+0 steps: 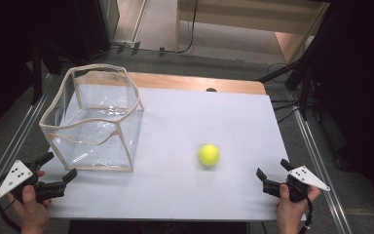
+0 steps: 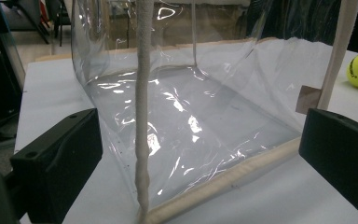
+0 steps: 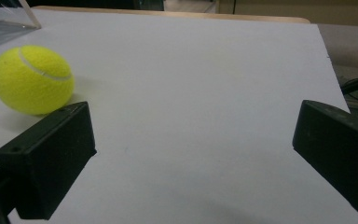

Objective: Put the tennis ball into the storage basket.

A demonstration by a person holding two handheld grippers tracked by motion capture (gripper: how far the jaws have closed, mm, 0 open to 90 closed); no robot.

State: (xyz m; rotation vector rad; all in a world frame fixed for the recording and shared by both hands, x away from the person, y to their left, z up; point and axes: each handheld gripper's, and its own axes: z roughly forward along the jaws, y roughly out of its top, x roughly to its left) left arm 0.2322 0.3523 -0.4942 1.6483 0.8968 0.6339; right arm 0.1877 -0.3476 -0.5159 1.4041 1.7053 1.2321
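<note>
At the left edge of the tabletop [image 1: 175, 195], the left hand-held gripper [image 1: 58, 168] sits with its jaws spread wide and nothing between the pads, pointed at the near corner of the clear plastic bin [image 1: 95, 117]. In the left gripper view the bin's cloth-edged corner seam [image 2: 142, 140] stands just ahead of the gap between the jaws. The walls are thin film and already sag and crease, so a careless push from this side could buckle the corner or slide the whole bin away rather than steady it.

Toward the middle, the tennis ball [image 1: 209, 155] rests alone on the white surface, well apart from the bin and nearer the right hand-held gripper [image 1: 272, 169]. That gripper is also fully spread and empty; in its own view the ball [image 3: 31, 79] lies off beyond its left jaw, not between the two. Closing from here would likely clip the ball with one jaw, and on a smooth flat surface it would probably roll off, perhaps to the tabletop's edge. An off-centre pinch could squirt it out too.
</note>
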